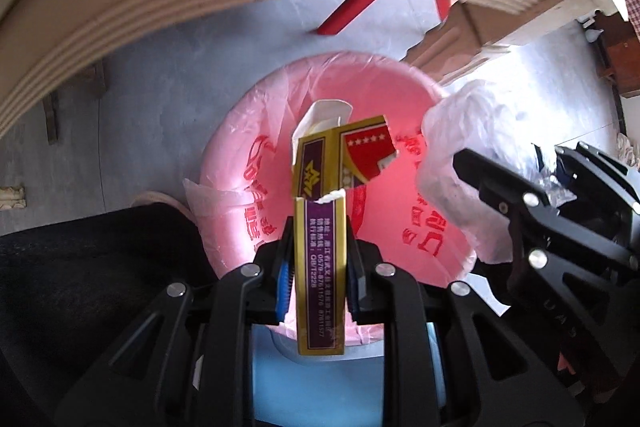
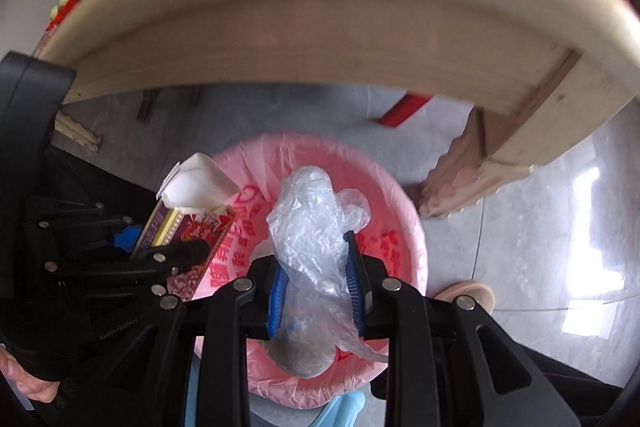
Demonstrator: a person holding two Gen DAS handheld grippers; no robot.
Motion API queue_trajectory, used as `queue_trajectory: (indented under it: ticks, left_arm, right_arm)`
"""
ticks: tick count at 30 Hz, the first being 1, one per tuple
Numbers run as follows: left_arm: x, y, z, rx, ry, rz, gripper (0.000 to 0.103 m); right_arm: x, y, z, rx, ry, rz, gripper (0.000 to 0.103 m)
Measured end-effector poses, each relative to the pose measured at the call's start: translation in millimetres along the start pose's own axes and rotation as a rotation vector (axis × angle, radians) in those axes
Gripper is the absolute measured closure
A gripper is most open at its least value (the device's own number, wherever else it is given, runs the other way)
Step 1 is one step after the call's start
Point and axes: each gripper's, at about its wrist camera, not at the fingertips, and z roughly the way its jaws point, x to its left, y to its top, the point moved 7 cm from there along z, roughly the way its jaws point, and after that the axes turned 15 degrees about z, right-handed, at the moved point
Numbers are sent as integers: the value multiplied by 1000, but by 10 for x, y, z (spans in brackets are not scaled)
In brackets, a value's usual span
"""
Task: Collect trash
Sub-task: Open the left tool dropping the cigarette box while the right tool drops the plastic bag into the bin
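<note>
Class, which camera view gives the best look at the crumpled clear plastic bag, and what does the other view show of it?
The right wrist view: the plastic bag sits centred, clamped in the right gripper above the pink-lined bin. The left wrist view shows it only from the side, partly behind that gripper.

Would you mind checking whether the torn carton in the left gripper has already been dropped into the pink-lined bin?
No, the torn carton is clamped between the left gripper's fingers, held above the pink-lined bin.

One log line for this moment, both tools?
left tool: shut on torn carton | right tool: shut on plastic bag | both above pink-lined bin
</note>
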Motion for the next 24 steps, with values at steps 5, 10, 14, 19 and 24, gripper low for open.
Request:
queue_trajectory:
  ticks: [5,10,14,19,24]
  left_arm:
    - [-20,35,291,56,1,3,83]
    - [26,22,486,105,-42,-33,83]
    - [13,43,553,126,-39,-42,79]
    - [99,11,515,132,-2,-50,52]
    - [177,12,527,138,37,-58,44]
  right_arm:
    - [-39,-50,242,65,-20,-8,77]
    - [-88,-96,434,117,-29,1,77]
    - [-153,-140,537,153,-31,21,75]
    - [-170,-132,581,157,-34,29,67]
    - [-204,-111,608,157,-50,32,61]
